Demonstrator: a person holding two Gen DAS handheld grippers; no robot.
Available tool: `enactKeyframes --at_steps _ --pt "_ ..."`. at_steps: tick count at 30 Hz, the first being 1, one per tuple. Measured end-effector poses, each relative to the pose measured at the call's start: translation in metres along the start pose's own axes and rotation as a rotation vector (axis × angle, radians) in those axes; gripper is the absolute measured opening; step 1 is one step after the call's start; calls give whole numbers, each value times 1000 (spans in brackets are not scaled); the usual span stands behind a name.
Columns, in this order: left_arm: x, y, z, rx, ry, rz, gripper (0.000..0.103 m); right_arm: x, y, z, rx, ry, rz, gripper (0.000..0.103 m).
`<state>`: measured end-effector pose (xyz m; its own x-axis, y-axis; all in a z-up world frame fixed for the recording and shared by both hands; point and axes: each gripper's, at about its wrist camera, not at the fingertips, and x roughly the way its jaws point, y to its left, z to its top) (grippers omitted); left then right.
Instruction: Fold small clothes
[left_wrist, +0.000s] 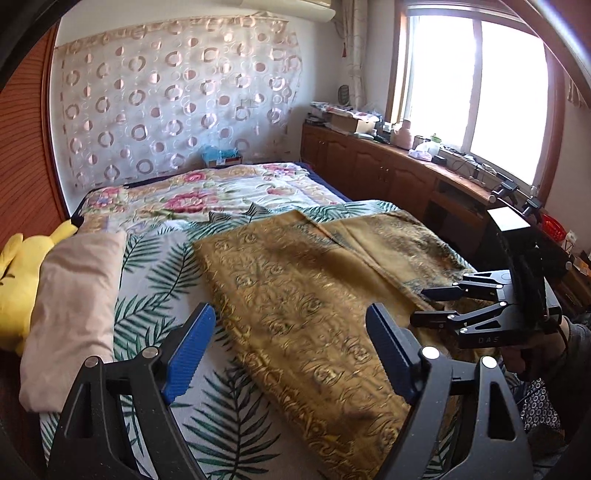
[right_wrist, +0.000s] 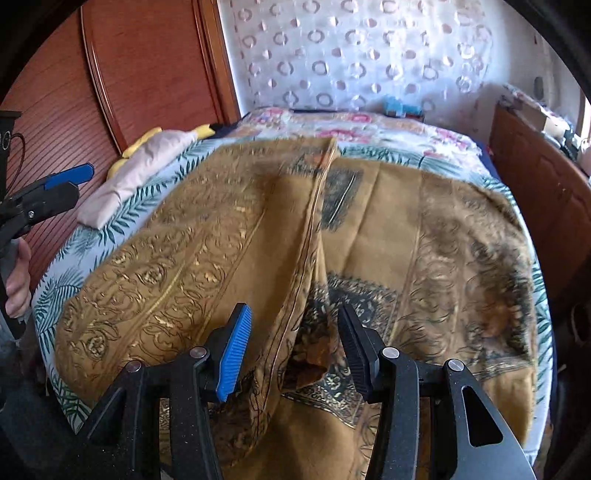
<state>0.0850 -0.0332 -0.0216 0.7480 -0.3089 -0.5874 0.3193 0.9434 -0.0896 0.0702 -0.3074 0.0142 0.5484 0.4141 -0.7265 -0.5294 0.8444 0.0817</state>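
Note:
A mustard-gold patterned cloth (left_wrist: 295, 291) lies spread on the bed, its left part folded over the rest; it also shows in the right wrist view (right_wrist: 207, 229). My left gripper (left_wrist: 291, 332) is open and empty, hovering above the cloth's near left edge. My right gripper (right_wrist: 293, 343) is open, its jaws either side of a raised fold of the cloth, which hangs loose between them. The right gripper also shows in the left wrist view (left_wrist: 424, 304) at the cloth's right side. The left gripper shows at the left edge of the right wrist view (right_wrist: 70, 184).
The bed has a palm-leaf sheet (left_wrist: 166, 280) and a floral quilt (left_wrist: 207, 195) further back. A beige pillow (left_wrist: 74, 306) and a yellow plush toy (left_wrist: 18, 273) lie at the left. A wooden cabinet (left_wrist: 391, 173) with clutter runs along the right under the window.

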Motion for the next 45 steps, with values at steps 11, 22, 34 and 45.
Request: enactKeyframes --at_steps 11,22,34,45 --pt "8 4 -12 -19 28 0 84 -15 0 9 -83 -78 7 5" --pt "6 -6 -9 -7 21 -28 84 -85 -42 -9 -31 -202 -137 4" --pt "13 -25 -8 23 36 -51 84 -109 -67 -38 57 -186 -255 4" --pt "21 -29 -14 20 62 -59 84 -90 -44 -50 94 -102 -283 4"
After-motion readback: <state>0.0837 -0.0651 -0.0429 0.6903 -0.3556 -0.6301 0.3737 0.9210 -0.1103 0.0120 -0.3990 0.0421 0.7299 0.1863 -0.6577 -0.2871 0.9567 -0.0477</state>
